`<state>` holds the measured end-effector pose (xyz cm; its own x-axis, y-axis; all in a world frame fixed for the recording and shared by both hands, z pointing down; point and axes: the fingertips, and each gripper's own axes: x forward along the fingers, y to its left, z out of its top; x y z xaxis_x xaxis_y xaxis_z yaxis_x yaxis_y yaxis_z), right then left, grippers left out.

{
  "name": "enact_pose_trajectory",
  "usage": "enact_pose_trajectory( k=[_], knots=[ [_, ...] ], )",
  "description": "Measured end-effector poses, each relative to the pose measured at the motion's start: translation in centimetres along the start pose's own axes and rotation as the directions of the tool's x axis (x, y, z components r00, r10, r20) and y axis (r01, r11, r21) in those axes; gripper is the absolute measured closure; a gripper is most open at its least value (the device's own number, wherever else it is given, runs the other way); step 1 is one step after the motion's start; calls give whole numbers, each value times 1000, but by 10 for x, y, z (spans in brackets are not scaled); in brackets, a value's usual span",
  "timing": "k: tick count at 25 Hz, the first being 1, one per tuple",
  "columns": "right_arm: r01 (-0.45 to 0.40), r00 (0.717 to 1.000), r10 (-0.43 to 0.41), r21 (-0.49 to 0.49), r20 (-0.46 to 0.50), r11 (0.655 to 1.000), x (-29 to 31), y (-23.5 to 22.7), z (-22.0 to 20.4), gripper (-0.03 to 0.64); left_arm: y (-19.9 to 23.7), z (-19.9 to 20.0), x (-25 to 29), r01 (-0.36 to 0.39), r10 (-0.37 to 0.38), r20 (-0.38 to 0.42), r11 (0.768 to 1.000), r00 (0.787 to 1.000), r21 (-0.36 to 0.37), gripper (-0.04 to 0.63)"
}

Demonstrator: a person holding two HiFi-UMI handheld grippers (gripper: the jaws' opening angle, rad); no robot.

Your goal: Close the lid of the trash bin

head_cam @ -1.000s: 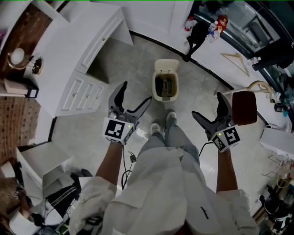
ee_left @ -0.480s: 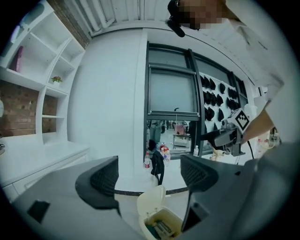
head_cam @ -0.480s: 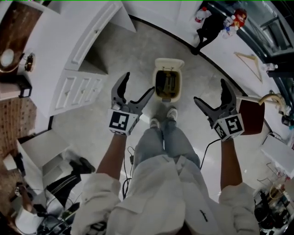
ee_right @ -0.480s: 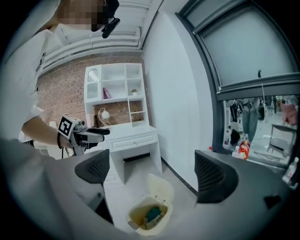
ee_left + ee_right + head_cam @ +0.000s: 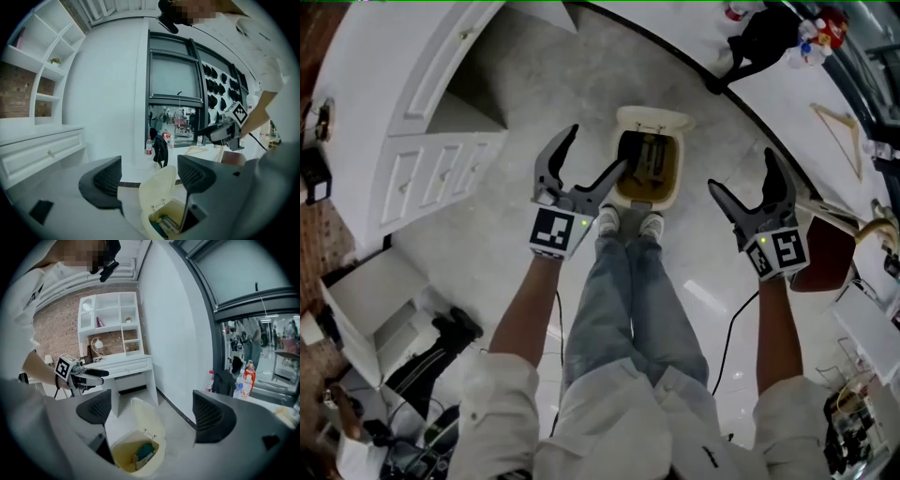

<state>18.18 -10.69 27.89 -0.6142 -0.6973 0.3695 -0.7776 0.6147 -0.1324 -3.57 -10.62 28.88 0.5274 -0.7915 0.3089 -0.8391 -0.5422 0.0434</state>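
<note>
- Trash bin point(image 5: 651, 199) sitting on floor point(image 5: 534, 216), just past person's shoes point(image 5: 626, 223).
- Lid point(image 5: 653, 118) standing up at far side; bin open, rubbish point(image 5: 647, 159) showing inside.
- Left gripper point(image 5: 598, 150) hanging just beside bin's left edge. Fingers apart, just been closing a little, nothing between them.
- Right gripper point(image 5: 741, 173) hanging off to right. Fingers wide apart, holding nothing.
- Best way, I think: reaching one finger behind lid top, pushing gently toward person and down, not bumping bin over.
</note>
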Motion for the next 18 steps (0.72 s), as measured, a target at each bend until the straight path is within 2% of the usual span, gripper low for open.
enact_pose_trajectory(
  k=[6, 11, 18],
  knots=[
    [-6, 1000, 6, -19, -8, 1000, 60, -7, -51, 129, 13, -62, 42, 31, -31, -9, 1000, 999, -1, 233],
    [-9, 1000, 8, -9, -30, 1000, 94, -18, -88, 130, 21, -102, 73, 48, -48, -32, 999, 998, -2, 244],
    [-9, 999, 9, -9, -46, 1000, 127, -26, -115, 138, 33, -143, 102, 69, -65, -69, 996, 995, 57, 275]
  ],
)
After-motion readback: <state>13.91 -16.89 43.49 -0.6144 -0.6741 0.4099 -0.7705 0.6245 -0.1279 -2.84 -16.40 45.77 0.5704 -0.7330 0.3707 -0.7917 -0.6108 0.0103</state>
